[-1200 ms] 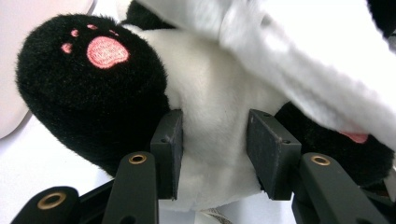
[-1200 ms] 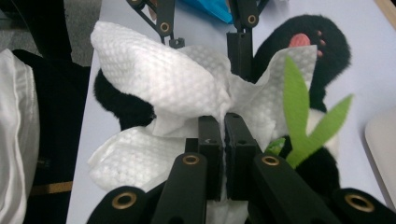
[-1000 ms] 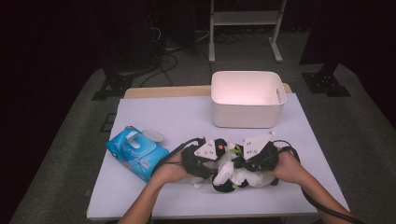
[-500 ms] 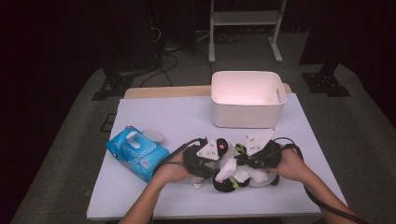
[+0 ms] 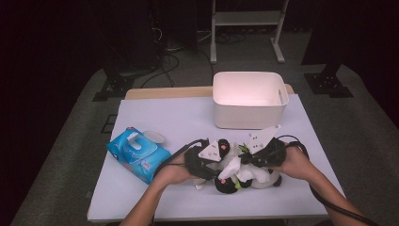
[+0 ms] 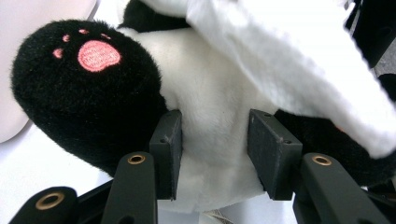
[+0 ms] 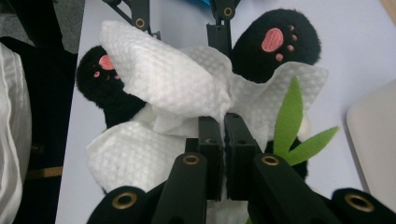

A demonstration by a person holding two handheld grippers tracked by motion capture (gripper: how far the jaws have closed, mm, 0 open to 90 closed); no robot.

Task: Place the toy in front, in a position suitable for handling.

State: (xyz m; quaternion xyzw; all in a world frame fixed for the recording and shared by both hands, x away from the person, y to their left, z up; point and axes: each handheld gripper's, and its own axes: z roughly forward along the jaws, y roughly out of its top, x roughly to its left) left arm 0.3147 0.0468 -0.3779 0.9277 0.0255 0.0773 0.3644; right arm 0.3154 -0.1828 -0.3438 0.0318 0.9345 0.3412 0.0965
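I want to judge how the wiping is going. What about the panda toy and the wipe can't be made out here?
- Panda toy face: high view, covered by both hands and the white wipe.
- Wipe's underside: right gripper view, folded under itself at the right claw.
- Panda's upper body: left gripper view, cut off by the top edge, past the left claw.

On the table [image 5: 155,117] the plush panda [image 5: 230,181] lies near your edge, a little right of the middle. A paper wipe [image 5: 231,165] is draped on top of it. Your left gripper [image 5: 207,160] is at its left side with the jaws around its body, and your right gripper [image 5: 256,155] is at its right side with the jaws on the wipe. The storage bin [image 5: 249,101] stands behind the panda, toward the far edge. The pack of wet wipes [image 5: 138,154] lies to the left of your left hand [image 5: 171,172].
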